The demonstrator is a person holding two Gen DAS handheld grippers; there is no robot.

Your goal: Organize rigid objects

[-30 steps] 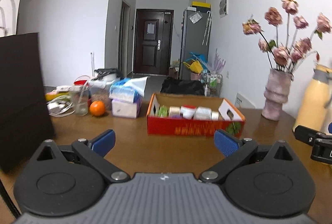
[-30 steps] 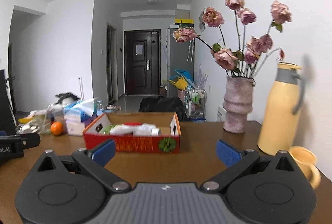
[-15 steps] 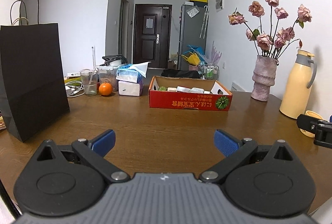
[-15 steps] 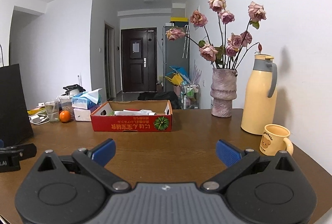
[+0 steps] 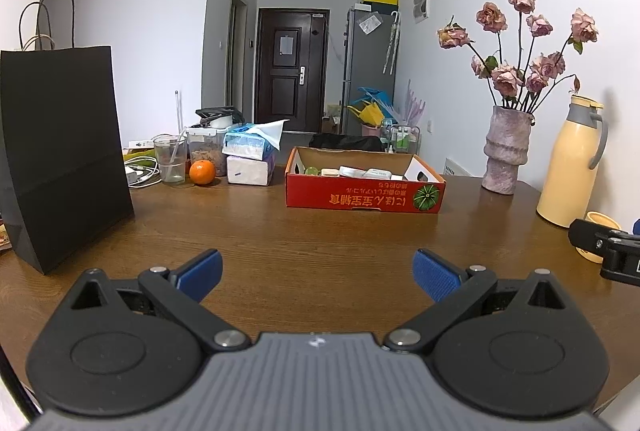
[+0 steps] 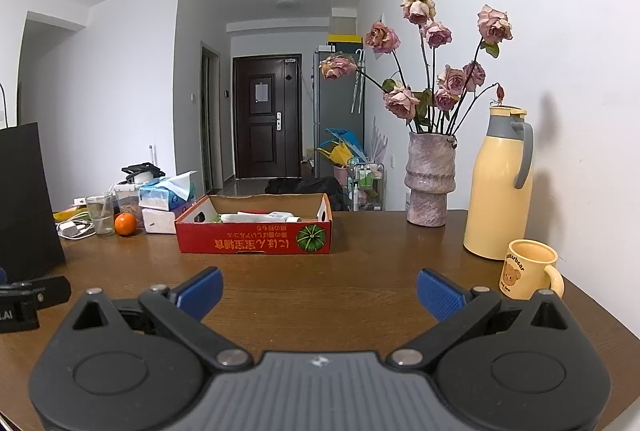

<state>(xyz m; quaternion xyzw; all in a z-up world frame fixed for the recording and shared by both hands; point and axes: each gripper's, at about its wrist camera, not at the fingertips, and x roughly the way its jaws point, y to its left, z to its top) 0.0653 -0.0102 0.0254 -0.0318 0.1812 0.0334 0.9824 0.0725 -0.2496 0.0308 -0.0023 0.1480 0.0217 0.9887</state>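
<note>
Shallow red cardboard box holding small white items, left claw and right claw both wide apart, empty

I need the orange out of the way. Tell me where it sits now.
The orange sits far left on the table in both views, touching nothing, between the glass and the tissue packs, left of the red box.

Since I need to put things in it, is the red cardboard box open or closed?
Open. The red cardboard box has no lid, and small items lie inside below its rim. How full it is cannot be told.
</note>
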